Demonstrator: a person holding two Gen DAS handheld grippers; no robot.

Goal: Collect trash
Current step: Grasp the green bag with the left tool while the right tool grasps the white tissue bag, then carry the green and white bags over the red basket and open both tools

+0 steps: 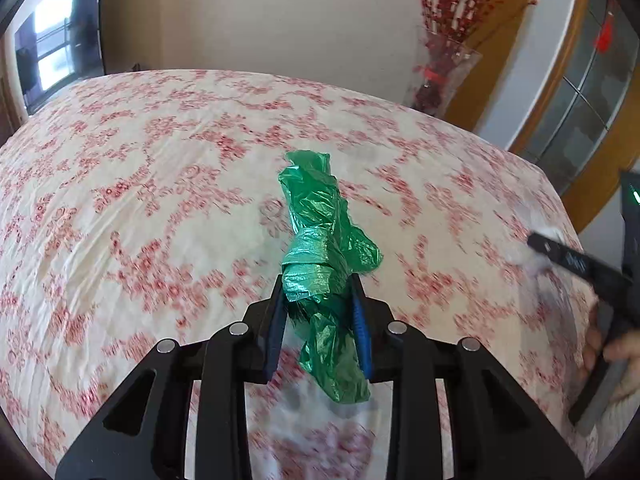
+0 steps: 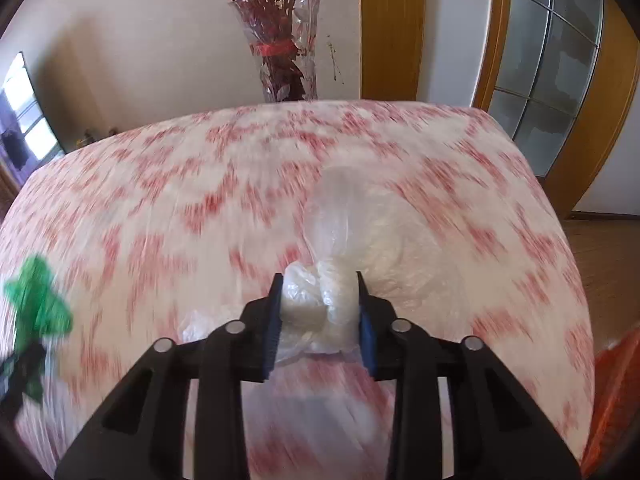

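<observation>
A crumpled green plastic bag point(image 1: 320, 240) is pinched in my left gripper point(image 1: 318, 280), which is shut on it above the table; its loose ends stick out ahead of and below the fingers. My right gripper point(image 2: 318, 280) is shut on a bunched clear plastic bag point(image 2: 320, 304), whose thin film spreads out in front over the cloth. The right wrist view shows the green bag point(image 2: 38, 304) blurred at the far left. In the left wrist view the right gripper point(image 1: 538, 246) is at the right edge with a whitish blur at its tip, held by a hand point(image 1: 616, 356).
The table point(image 1: 140, 200) is covered by a white cloth with a red floral print. A tall glass vase with red branches point(image 2: 284, 44) stands beyond its far edge. A wood-framed glass door point(image 2: 552, 80) is at the right, and something orange point(image 2: 616, 392) sits at the lower right.
</observation>
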